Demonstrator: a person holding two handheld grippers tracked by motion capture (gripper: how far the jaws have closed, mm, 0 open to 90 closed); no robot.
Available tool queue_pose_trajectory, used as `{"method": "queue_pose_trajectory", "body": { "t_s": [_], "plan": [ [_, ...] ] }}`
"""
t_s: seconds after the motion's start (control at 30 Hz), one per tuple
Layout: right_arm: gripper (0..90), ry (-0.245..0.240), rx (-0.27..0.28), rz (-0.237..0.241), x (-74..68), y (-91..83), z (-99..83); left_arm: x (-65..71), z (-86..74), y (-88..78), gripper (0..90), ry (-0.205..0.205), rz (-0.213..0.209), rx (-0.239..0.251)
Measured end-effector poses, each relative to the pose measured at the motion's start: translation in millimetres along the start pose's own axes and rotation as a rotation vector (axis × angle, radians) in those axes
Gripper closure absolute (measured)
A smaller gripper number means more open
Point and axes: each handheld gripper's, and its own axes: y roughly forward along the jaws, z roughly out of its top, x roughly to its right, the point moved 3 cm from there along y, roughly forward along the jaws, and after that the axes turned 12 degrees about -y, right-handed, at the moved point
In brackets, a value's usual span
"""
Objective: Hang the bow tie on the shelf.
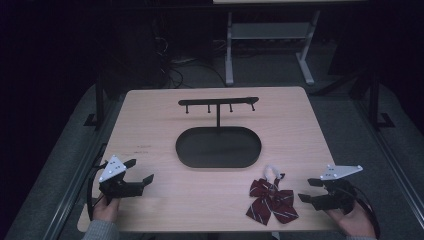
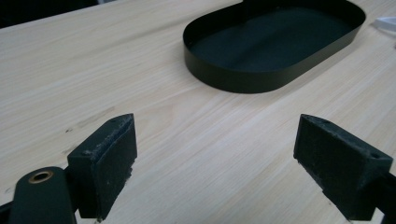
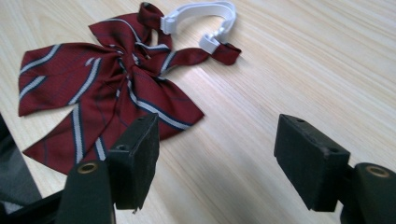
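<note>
A dark red striped bow tie [image 1: 271,199] with a white elastic band [image 1: 272,171] lies flat on the wooden table near the front right. In the right gripper view the bow tie [image 3: 105,88] spreads just beyond my jaws, its white band [image 3: 198,14] farther off. My right gripper [image 1: 311,190] rests open just right of the bow, nothing between its jaws. My left gripper [image 1: 139,171] rests open at the front left, empty. A black stand with a hook bar [image 1: 218,103] rises from an oval black tray [image 1: 218,147] mid-table; the tray [image 2: 275,42] lies ahead of my left jaws.
The table's front edge [image 1: 200,231] runs close under both hands. Dark floor and a white table frame [image 1: 270,45] lie beyond the far edge. Bare wood [image 1: 150,130] stretches between the left gripper and the tray.
</note>
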Motion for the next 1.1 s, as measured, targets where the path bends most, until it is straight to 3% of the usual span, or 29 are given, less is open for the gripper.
{"method": "queue_pose_trajectory", "body": {
  "t_s": [0.6, 0.8, 1.0, 1.1],
  "plan": [
    [31.3, -0.079, -0.016, 0.032, -9.6, 8.6, 25.8, 3.0, -1.0, 3.7, 13.0, 0.021, -0.007, -0.020],
    [31.7, -0.081, -0.035, 0.057, -7.2, 14.8, 32.9, 2.6, -0.1, 2.2, 13.0, 0.026, -0.009, -0.023],
    [32.2, -0.115, -0.065, 0.083, -4.5, 20.6, 45.0, -1.3, -2.2, 3.4, 13.0, -0.005, -0.001, -0.034],
    [33.1, -0.135, -0.088, 0.070, -1.9, 20.2, 53.2, -1.3, -1.2, 2.8, 13.0, -0.004, 0.000, -0.024]
  ]
}}
